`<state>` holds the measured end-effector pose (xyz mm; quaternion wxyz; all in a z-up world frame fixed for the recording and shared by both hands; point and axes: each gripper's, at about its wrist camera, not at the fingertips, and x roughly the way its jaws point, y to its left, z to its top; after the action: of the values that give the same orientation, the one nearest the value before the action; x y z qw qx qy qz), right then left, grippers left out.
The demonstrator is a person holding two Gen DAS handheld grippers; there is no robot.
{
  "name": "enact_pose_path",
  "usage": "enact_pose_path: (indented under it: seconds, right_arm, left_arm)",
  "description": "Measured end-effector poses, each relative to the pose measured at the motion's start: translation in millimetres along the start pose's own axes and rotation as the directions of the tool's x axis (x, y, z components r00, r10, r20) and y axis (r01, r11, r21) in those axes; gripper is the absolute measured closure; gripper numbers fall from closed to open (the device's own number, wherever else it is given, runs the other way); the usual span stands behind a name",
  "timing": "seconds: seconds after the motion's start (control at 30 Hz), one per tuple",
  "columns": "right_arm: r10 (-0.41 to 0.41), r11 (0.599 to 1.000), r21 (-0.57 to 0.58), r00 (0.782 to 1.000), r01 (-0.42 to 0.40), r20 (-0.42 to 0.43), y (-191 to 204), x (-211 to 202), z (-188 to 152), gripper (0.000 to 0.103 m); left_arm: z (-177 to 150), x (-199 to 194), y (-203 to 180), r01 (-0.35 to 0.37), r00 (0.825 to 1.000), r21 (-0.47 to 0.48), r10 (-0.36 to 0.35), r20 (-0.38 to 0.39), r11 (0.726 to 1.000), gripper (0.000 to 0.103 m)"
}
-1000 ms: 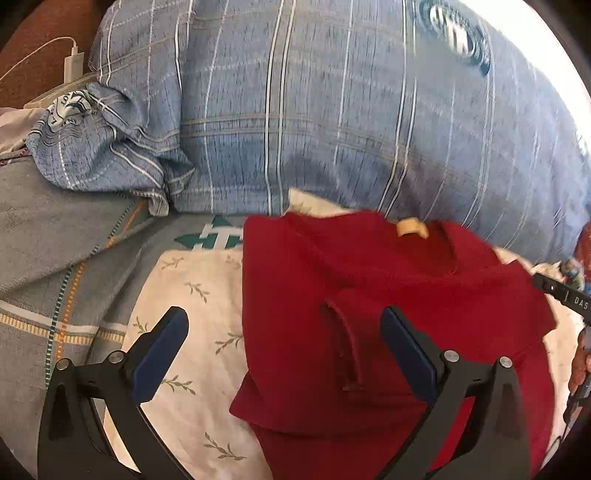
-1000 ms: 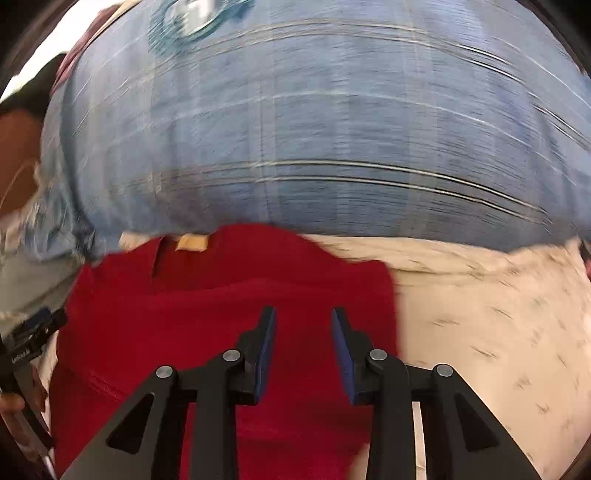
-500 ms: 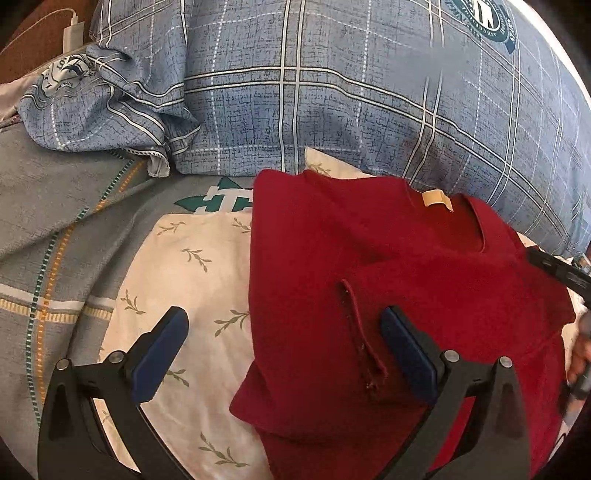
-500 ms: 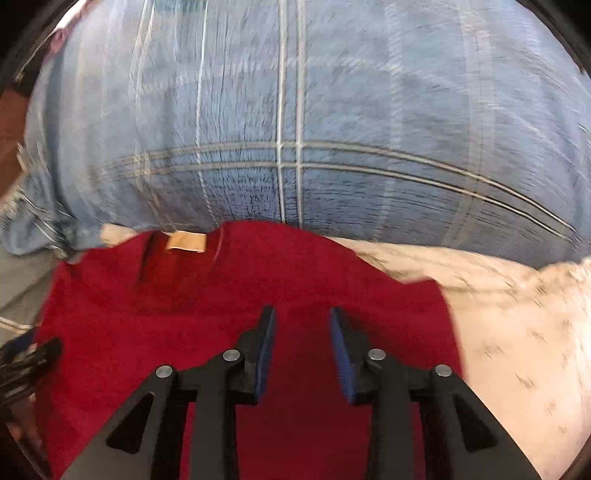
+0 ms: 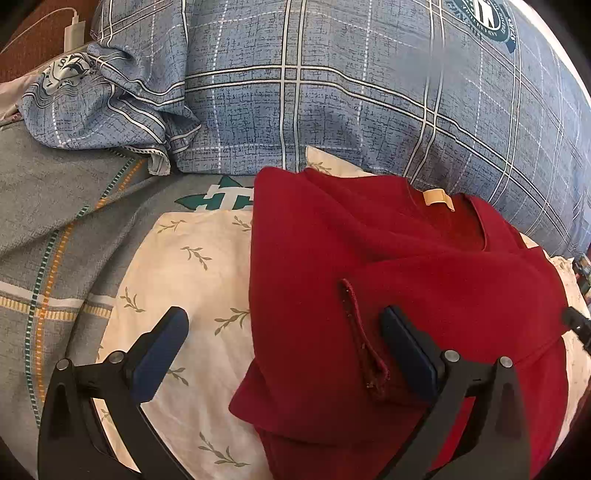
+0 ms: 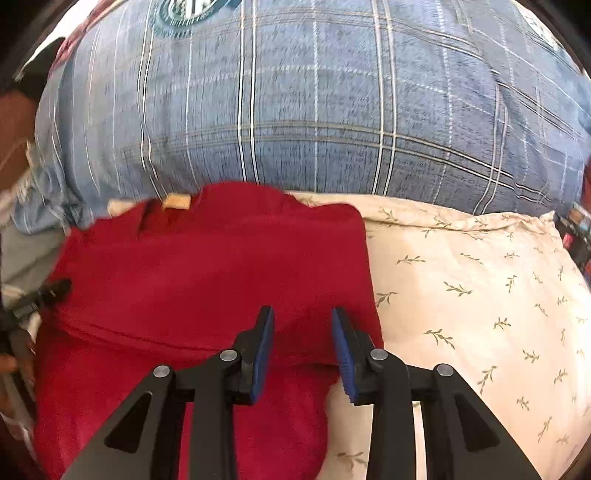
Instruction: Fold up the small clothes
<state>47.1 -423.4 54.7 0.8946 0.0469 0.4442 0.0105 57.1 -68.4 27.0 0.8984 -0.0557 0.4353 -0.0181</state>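
currently the red shirt (image 5: 406, 295) lies on a cream leaf-print pillow (image 5: 192, 280), collar end toward the blue plaid pillow (image 5: 332, 92) behind it. both sides of the shirt are folded inward over the body, and a hemmed sleeve edge (image 5: 364, 339) runs down the top layer. a tan label (image 5: 437, 197) shows inside the collar.

left gripper (image 5: 284, 350): jaws spread wide, holding nothing. one blue pad (image 5: 160, 354) is over the cream pillow, just beside the shirt's folded edge; the other pad (image 5: 406, 354) is over the shirt, close to the sleeve edge. contact between pads and cloth cannot be confirmed.

right gripper (image 6: 303, 347): jaws partly open with a narrow gap, nothing clamped between them. it hangs over the shirt (image 6: 207, 280) near the cloth's folded edge, where the cream pillow (image 6: 480, 295) begins. this view is motion-blurred, so contact cannot be confirmed.

surroundings: a grey blanket (image 5: 55, 206) with orange and teal stripes lies beside the cream pillow. a white charger (image 5: 74, 33) with its cable sits at the far corner. the blue plaid pillow (image 6: 314, 110) fills the upper part of the right view, and the label (image 6: 176, 202) shows there too.
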Motion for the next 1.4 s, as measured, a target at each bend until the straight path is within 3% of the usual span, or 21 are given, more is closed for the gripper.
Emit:
enact_pose_path:
  seconds: [0.1, 0.17, 0.43, 0.5, 0.57, 0.6, 0.73, 0.87, 1.13, 1.4]
  right_arm:
    - [-0.010, 1.000, -0.017, 1.000, 0.011, 0.016, 3, -7, 1, 0.070]
    - [-0.048, 0.999, -0.008, 0.999, 0.048, -0.019, -2, 2, -3, 0.070]
    - [-0.012, 0.999, 0.030, 0.999, 0.013, -0.033, -9, 6, -3, 0.069]
    - [0.006, 0.997, 0.075, 1.000, -0.005, -0.021, -16, -3, -2, 0.065]
    - [0.008, 0.994, 0.113, 1.000, -0.008, -0.002, -22, -10, 0, 0.047]
    - [0.007, 0.993, 0.117, 1.000, -0.007, 0.001, -22, -12, 0, 0.045]
    - [-0.049, 0.995, 0.091, 0.999, 0.050, -0.004, -17, -11, 6, 0.046]
    - [-0.084, 0.993, 0.075, 0.994, 0.089, -0.075, -17, 11, 1, 0.050]
    - [-0.023, 0.986, 0.166, 0.999, 0.028, -0.030, -31, -16, -7, 0.047]
    - [0.130, 0.977, 0.170, 0.991, -0.126, -0.015, -35, -51, -32, 0.040]
  left_arm:
    - [0, 0, 0, 0.003, 1.000, -0.002, -0.003, -0.002, 1.000, 0.000]
    - [0, 1, 1, 0.006, 1.000, -0.006, -0.006, -0.006, 1.000, 0.000]
    - [0, 2, 2, 0.013, 1.000, -0.013, -0.013, -0.012, 1.000, 0.000]
    - [0, -1, 3, 0.017, 1.000, -0.019, -0.018, -0.014, 1.000, 0.000]
    - [-1, -6, 5, 0.030, 0.999, -0.029, -0.031, -0.016, 0.999, 0.000]
    - [-2, -9, 6, 0.043, 0.999, -0.035, -0.043, -0.016, 0.998, 0.000]
    - [-6, -16, 9, 0.074, 0.997, -0.050, -0.075, -0.018, 0.996, 0.000]
    - [-11, -15, 7, 0.076, 0.997, -0.039, -0.077, -0.021, 0.996, 0.000]
    - [-17, -7, 5, 0.055, 0.997, -0.004, -0.056, -0.053, 0.998, 0.000]
    - [-36, -45, 33, 0.056, 0.997, -0.062, -0.059, -0.052, 0.996, 0.000]
